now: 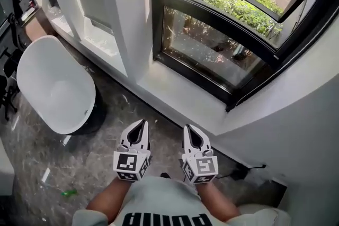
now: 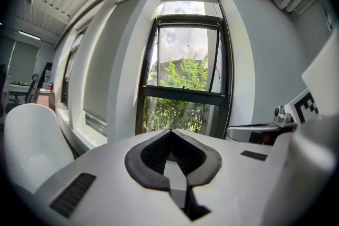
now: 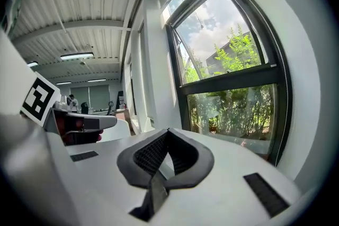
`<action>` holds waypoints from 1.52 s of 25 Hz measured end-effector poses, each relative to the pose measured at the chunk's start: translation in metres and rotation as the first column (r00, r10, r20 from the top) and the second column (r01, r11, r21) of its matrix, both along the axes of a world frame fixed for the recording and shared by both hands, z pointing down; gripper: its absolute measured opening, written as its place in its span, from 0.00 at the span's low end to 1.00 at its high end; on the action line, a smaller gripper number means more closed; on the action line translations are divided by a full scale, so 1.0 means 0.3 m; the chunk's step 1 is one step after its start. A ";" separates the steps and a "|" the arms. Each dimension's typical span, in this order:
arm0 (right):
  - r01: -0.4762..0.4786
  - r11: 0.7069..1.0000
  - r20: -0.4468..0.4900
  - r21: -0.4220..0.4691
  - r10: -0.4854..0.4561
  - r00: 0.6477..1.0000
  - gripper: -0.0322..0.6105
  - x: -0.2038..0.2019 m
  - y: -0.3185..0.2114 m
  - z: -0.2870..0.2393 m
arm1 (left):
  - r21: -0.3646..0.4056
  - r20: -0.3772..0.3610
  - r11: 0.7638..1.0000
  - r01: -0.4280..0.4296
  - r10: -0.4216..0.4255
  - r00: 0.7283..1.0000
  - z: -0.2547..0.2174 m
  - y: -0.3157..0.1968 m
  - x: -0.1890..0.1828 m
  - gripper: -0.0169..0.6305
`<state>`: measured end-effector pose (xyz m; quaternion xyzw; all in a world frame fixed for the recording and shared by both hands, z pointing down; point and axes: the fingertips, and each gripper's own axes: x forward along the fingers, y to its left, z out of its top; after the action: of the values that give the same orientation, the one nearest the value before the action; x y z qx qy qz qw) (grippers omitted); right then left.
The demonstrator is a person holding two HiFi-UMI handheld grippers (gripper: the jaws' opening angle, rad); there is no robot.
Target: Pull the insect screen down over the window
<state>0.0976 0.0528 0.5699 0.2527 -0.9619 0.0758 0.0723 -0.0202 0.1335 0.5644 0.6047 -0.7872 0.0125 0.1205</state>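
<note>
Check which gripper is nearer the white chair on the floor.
Left. The left gripper is to the right of the white chair, apart from it. The right gripper is further right, on the far side of the left gripper.

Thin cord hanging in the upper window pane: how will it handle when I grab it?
The cord looks thin and limp, so it will probably swing away when nudged. Being so fine, it may slip out of a loose pinch.
</note>
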 end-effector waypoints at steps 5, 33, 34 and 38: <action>-0.089 0.996 0.011 -0.028 0.089 0.996 0.04 -0.113 -0.142 -0.005 | 0.003 -0.008 0.994 -0.111 0.111 0.994 -0.016 -0.202 -0.122 0.05; -0.271 0.958 0.017 0.097 0.271 0.962 0.04 -0.296 -0.819 -0.254 | 0.029 0.054 0.908 -0.417 0.415 0.908 -0.230 -0.995 -0.295 0.05; -0.263 0.959 0.021 0.104 0.262 0.965 0.04 -0.291 -0.850 -0.267 | 0.029 0.052 0.910 -0.413 0.411 0.910 -0.236 -1.026 -0.284 0.05; -0.235 0.963 0.033 0.130 0.232 0.972 0.04 -0.251 -0.976 -0.300 | 0.042 0.047 0.917 -0.397 0.396 0.917 -0.267 -1.146 -0.241 0.05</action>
<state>0.0224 -0.2399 0.4799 0.3680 -0.9288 0.0218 0.0376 -0.0927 -0.2103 0.4844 0.7541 -0.6505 0.0280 0.0854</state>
